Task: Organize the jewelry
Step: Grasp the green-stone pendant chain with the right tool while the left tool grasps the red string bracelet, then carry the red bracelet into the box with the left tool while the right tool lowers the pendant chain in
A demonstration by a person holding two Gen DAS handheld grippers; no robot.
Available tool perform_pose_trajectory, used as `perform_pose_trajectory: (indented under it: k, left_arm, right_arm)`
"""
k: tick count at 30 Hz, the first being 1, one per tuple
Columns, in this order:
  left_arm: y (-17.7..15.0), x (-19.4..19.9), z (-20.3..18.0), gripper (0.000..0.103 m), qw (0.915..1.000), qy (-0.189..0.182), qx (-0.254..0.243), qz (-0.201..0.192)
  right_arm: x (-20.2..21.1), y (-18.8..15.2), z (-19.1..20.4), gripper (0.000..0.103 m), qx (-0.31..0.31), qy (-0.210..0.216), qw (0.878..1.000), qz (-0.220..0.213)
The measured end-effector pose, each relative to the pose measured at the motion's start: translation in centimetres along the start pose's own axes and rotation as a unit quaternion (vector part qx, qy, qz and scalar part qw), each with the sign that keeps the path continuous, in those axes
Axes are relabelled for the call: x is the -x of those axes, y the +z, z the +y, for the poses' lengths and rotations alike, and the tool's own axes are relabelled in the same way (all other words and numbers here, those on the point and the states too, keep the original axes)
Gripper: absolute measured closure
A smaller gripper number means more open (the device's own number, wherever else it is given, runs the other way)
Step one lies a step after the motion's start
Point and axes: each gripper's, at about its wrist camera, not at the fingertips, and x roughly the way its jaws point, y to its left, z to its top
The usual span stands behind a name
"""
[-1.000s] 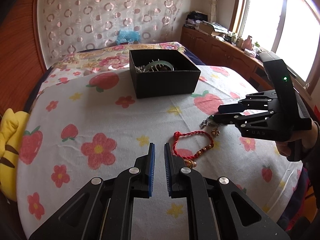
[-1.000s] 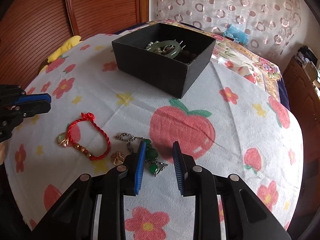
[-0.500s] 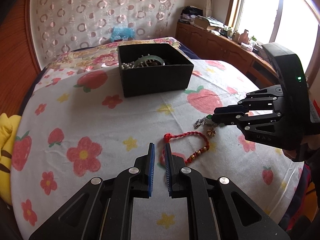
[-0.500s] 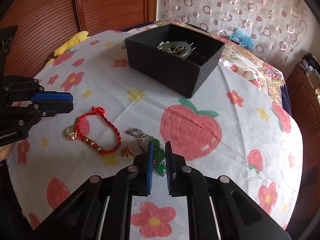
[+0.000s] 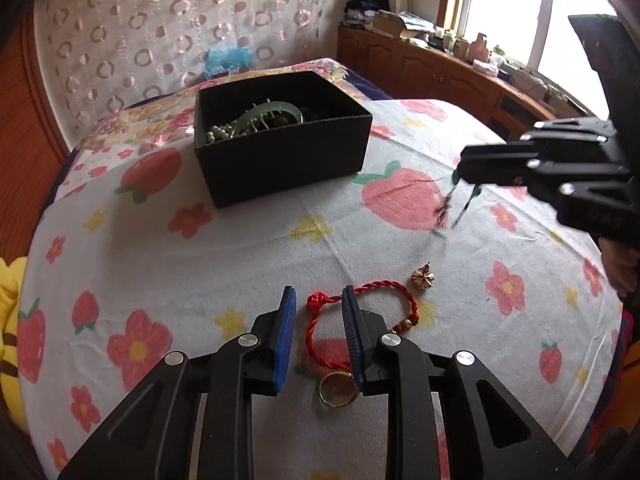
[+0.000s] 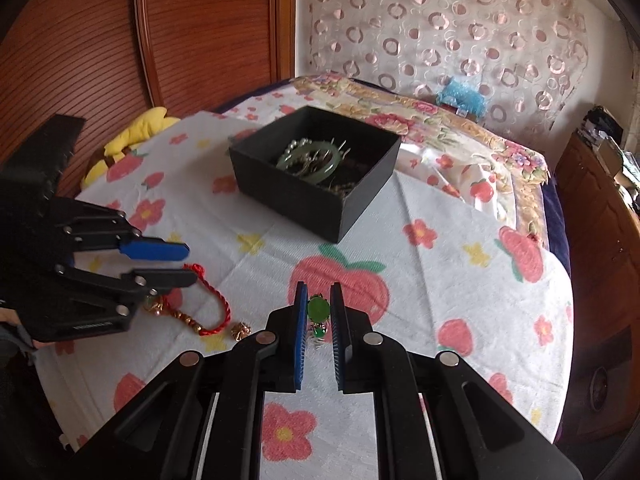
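**Green-stone piece lifted, three left on the bed**

My right gripper (image 6: 318, 316) pinches the green-stone chain (image 6: 318, 309), clear of the cloth. Black box (image 5: 280, 160) already holds jewelry. My left gripper (image 5: 318, 312), fingers spread, straddles the red cord bracelet (image 5: 360, 320); gold ring (image 5: 337, 389) and gold charm (image 5: 422, 278) wait.

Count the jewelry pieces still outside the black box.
4: red cord bracelet and gold ring at the left gripper; gold charm beside them; green-stone piece in the right gripper.
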Motion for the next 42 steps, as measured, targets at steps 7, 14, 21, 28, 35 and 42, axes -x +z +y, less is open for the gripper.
perform_pose_trajectory:
  k: [7, 14, 21, 28, 35, 42]
  left_arm:
    - [0.0, -0.8, 0.0, 0.087, 1.0000, -0.002, -0.004, 0.004]
    - [0.2, 0.1, 0.2, 0.097, 0.9998, 0.001, 0.001, -0.021]
    - [1.5, 3.6, 0.4, 0.097, 0.9974, -0.003, 0.015, -0.070]
    - [3.0, 6.8, 0.7, 0.097, 0.9939, 0.006, 0.011, -0.110]
    - [3.9, 9.0, 1.7, 0.097, 0.9904, 0.003, 0.013, -0.138]
    - [4.8, 9.1, 2.8, 0.097, 0.9884, -0.005, 0.018, -0.151]
  right_arm:
    - [0.7, 0.3, 0.0, 0.090, 0.000, 0.001, 1.000, -0.008]
    - [0.7, 0.3, 0.2, 0.090, 0.000, 0.001, 1.000, -0.009]
    - [1.4, 0.4, 0.8, 0.090, -0.005, 0.004, 1.000, -0.022]
    - [2.4, 1.3, 0.7, 0.090, -0.006, 0.002, 0.999, -0.035]
    - [3.8, 2.2, 0.7, 0.090, -0.011, 0.009, 0.998, -0.058]
    - [4.4, 3.8, 1.3, 0.090, -0.005, 0.014, 0.997, -0.080]
